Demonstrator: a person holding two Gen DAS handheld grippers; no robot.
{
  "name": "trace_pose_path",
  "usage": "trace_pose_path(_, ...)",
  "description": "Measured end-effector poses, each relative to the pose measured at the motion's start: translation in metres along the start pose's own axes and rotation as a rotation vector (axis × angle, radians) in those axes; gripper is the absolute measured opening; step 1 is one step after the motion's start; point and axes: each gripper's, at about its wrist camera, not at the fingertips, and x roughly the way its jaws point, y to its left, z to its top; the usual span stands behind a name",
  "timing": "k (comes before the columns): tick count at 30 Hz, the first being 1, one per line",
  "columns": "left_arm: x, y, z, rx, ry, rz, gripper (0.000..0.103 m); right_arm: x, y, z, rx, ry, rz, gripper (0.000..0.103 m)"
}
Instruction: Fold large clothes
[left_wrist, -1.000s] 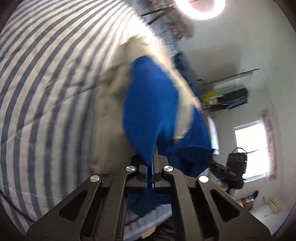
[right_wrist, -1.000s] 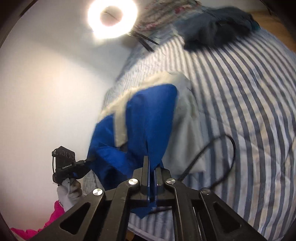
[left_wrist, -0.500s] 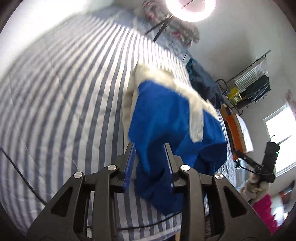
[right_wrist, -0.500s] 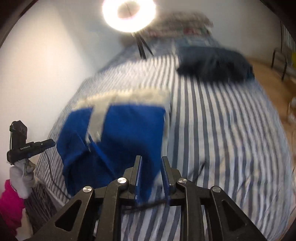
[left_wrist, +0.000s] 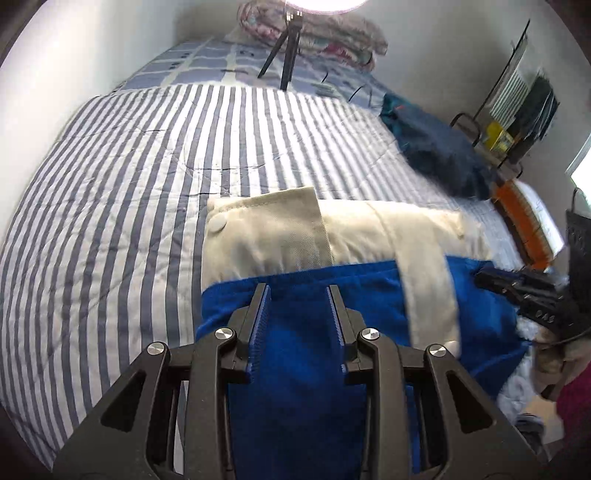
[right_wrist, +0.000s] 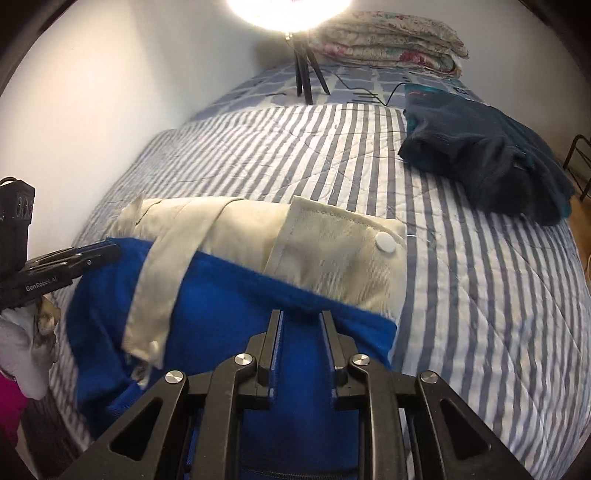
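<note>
A blue garment with cream panels and a cream strap lies folded on the striped bedspread (left_wrist: 110, 192) near the bed's front edge. In the left wrist view its blue part (left_wrist: 369, 299) is under my left gripper (left_wrist: 297, 288), and the cream part (left_wrist: 266, 236) lies beyond. That gripper is open above the fabric, its pads clear of it. In the right wrist view the blue cloth (right_wrist: 221, 295) shows between the jaws of my right gripper (right_wrist: 301, 313), which are closing slightly; the pads do not press it. The cream flap (right_wrist: 332, 254) with a white snap lies just ahead.
A dark navy heap of clothes (right_wrist: 487, 158) lies at the bed's far right. A ring light on a tripod (right_wrist: 304, 74) and folded floral quilts (right_wrist: 391, 37) stand at the head of the bed. A wire rack (left_wrist: 517, 110) is beside the bed.
Both grippers were shut on the lifted blue fabric a second ago. They have let go, and the garment now lies flat and folded on the bedspread.
</note>
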Motion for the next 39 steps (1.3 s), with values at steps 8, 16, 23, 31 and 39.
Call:
trace_pose_path(8,0.038,0.013,0.004,0.015,0.017,-0.035,0.029,0.039,-0.017,0.016,-0.016,0.017,0.022,0.016)
trace_pose_path(16,-0.028,0.011,-0.004,-0.094,-0.035,-0.164,0.029,-0.039,-0.019,-0.013,0.048,-0.058,0.124,0.022)
trace_pose_path(23,-0.06,-0.046,-0.074,-0.119,0.045,-0.453,0.042,-0.089,0.003,-0.056,0.02,-0.082,0.328,0.03)
trace_pose_path(31,-0.016,-0.088,-0.094,-0.224,0.09,-0.501,0.045,-0.073,0.019,-0.055,-0.038,-0.03,0.331,0.031)
trace_pose_path(39,0.01,-0.096,-0.099,-0.221,0.101,-0.496,0.006,-0.053,0.036,-0.052,-0.114,0.001,0.281,0.029)
